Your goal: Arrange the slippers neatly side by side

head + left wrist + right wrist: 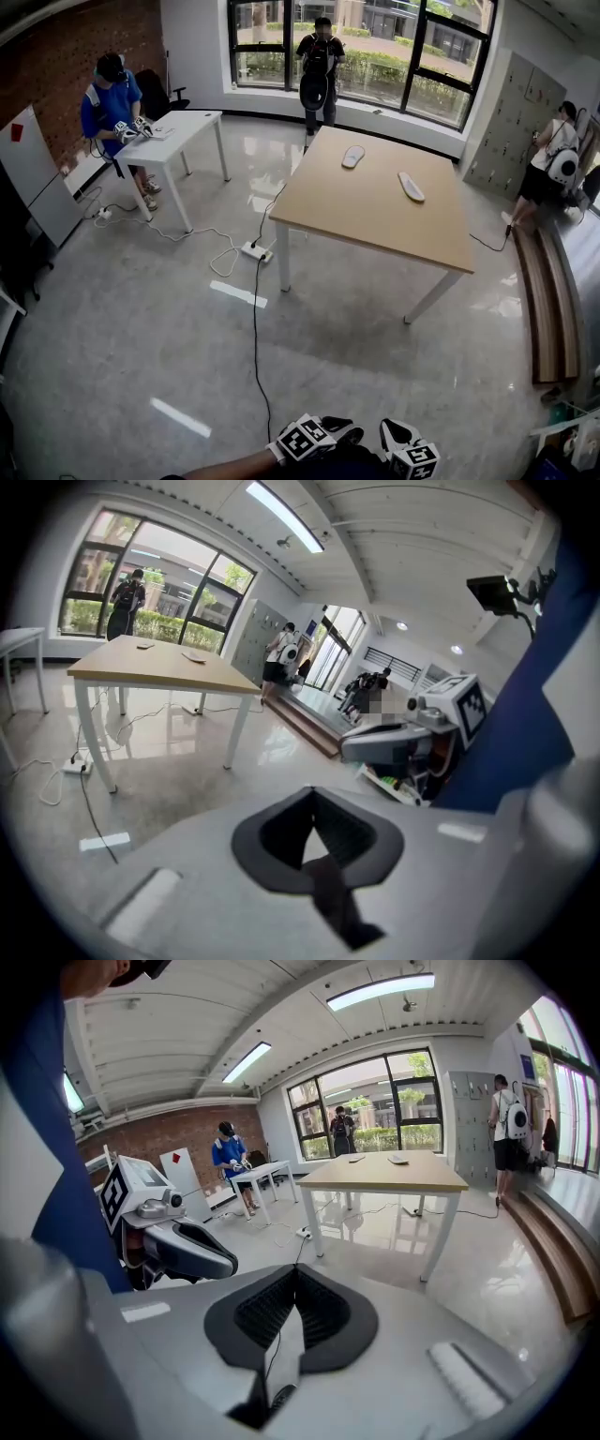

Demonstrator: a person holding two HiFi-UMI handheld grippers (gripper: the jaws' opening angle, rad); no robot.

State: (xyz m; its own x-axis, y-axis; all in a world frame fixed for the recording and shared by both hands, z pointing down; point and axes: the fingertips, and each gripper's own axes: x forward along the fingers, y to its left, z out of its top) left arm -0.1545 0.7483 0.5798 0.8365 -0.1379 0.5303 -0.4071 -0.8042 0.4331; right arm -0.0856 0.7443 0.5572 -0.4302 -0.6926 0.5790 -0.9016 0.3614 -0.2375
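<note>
Two pale slippers lie apart on the wooden table (375,220), far ahead of me: one (353,157) near the far edge, the other (411,186) to its right. They show small in the left gripper view (194,656) and the right gripper view (398,1160). My left gripper (342,430) and right gripper (398,434) sit close together at the bottom edge of the head view, well short of the table. Both are shut with nothing between the jaws, as seen at the left gripper (314,834) and the right gripper (286,1314).
A power strip (255,251) and a black cable lie on the floor before the table. A person (112,108) stands at a white table (183,131) on the left. Another person (319,66) stands by the window, a third (548,169) by a wooden bench (553,300) at right.
</note>
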